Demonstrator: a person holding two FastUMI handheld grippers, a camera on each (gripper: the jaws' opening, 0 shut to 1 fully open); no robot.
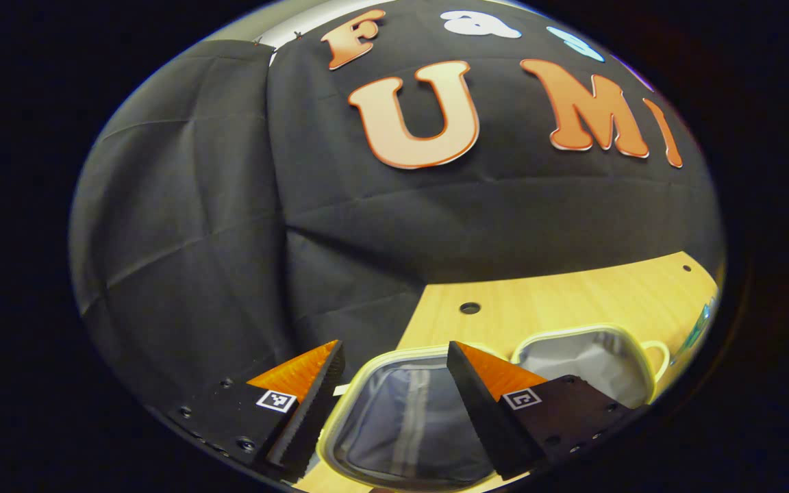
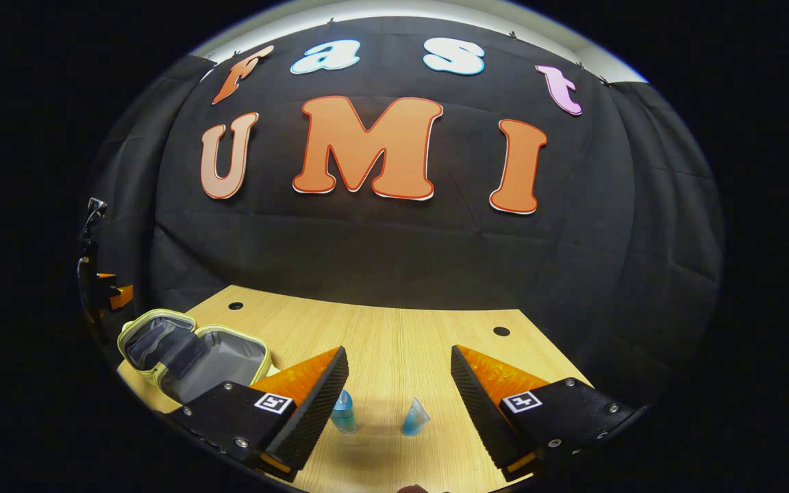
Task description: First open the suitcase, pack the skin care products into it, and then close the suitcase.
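A: Left gripper [image 1: 394, 404] gaping wide above the open suitcase [image 1: 408, 424], gripping nothing.

B: Right gripper [image 2: 400, 404] too, spread over two small bottles [image 2: 344, 413] on the table [image 2: 394, 342]. No readable labels.

Light wooden table [image 2: 394, 342], round holes in top; black cloth wall [image 2: 394, 239] behind.

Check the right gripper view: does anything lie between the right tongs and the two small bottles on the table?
Nothing visible does. The right tongs stand open above bare table, with the two bottles standing between the fingers' line. The open suitcase lies off to the side.
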